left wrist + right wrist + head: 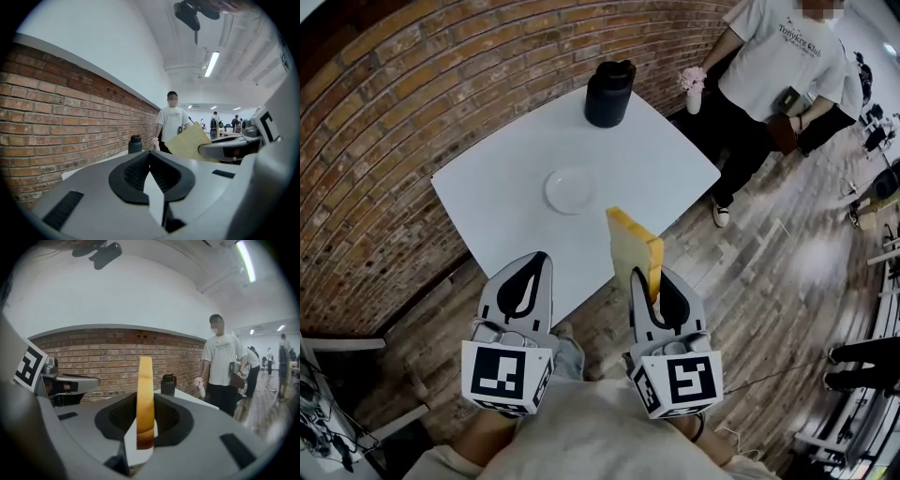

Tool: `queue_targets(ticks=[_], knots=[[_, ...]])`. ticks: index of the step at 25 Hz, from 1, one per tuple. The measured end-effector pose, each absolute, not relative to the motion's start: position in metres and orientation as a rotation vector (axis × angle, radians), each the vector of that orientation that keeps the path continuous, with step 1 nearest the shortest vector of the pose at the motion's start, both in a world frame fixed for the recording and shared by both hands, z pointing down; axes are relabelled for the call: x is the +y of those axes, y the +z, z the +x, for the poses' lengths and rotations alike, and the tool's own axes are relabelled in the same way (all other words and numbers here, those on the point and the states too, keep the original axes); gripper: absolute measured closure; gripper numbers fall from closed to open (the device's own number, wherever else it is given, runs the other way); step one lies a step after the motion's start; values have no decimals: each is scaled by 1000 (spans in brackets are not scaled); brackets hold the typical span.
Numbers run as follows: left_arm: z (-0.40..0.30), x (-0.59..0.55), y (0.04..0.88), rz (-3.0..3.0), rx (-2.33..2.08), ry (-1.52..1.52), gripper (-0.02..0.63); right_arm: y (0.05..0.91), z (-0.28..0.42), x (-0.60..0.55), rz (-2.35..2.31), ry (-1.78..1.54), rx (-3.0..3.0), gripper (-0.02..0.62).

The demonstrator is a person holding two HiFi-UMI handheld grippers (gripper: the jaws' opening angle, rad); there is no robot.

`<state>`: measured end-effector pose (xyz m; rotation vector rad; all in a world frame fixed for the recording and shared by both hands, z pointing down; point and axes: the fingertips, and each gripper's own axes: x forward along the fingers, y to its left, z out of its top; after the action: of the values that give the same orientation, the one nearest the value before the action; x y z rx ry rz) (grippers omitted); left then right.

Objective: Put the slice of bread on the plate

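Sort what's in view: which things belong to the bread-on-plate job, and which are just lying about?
Job: pale, brown-crusted bread slice, upright in the fingers of the right gripper; round white plate; white square table.
Lying about: black lidded flask; small white vase of pink flowers; empty left gripper.

You face a white square table (492,202) set corner-on to you. Behind the table and along its left side runs a red brick wall (403,94), with plain white wall (84,42) above the brick. Right of the table and under it lies a wood-plank floor (769,272). Beyond the table's far side, a long strip light (212,64) glows on the white ceiling.
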<state>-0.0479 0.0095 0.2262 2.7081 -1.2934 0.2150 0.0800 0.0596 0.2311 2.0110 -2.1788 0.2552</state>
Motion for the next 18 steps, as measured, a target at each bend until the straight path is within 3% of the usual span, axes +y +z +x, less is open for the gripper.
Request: queue_targets(ticks=[18], knots=[[-41,-70,246,2705,-1191,249,597,248,85,-12,2053,317,-2091,499]])
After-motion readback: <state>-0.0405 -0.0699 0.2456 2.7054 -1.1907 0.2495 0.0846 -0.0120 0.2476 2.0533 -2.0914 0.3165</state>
